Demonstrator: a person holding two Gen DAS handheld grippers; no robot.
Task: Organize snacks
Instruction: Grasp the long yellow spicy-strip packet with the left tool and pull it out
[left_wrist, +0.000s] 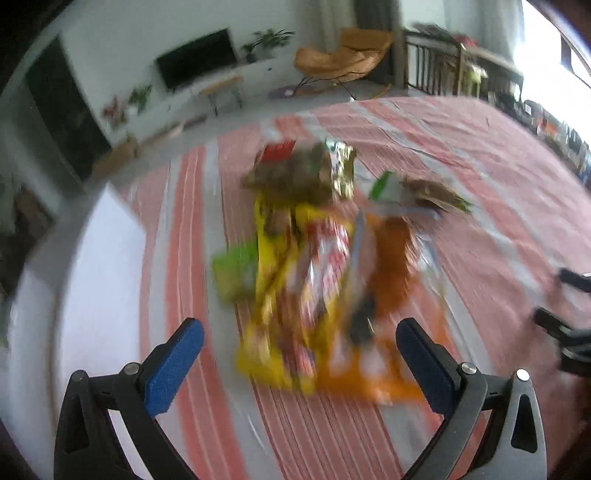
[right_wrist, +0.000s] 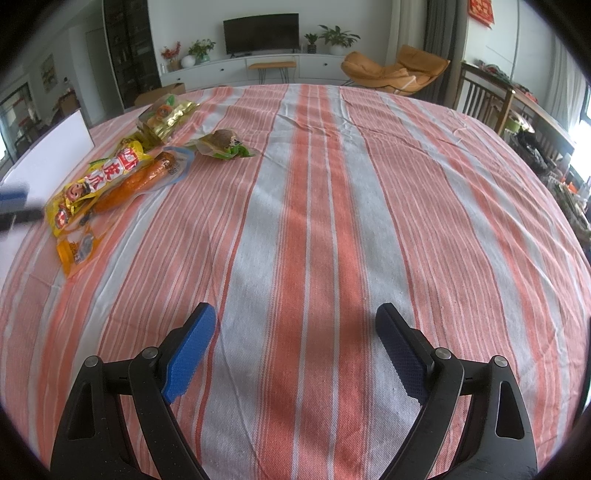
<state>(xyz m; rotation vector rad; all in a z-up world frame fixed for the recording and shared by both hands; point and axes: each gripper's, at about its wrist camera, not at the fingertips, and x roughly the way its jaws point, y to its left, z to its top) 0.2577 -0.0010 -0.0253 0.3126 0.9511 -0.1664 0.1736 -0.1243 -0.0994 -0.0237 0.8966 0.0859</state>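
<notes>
You're in a home living room; flat black television (right_wrist: 261, 34) on a long white cabinet (right_wrist: 258, 68); potted green plants (right_wrist: 338, 37); orange lounge chair (right_wrist: 397, 70).

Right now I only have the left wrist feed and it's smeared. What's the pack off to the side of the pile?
Observer: In the right wrist view it's a clear burger-like pack with green print, lying flat.
Operator: What's on top of the pile?
Observer: A yellow pack with red characters lies partly over a long orange pack.
Operator: Is the right hand-held gripper holding anything?
Observer: No. The right hand-held gripper is open and empty, over bare striped cloth, well clear of the snacks.
</notes>
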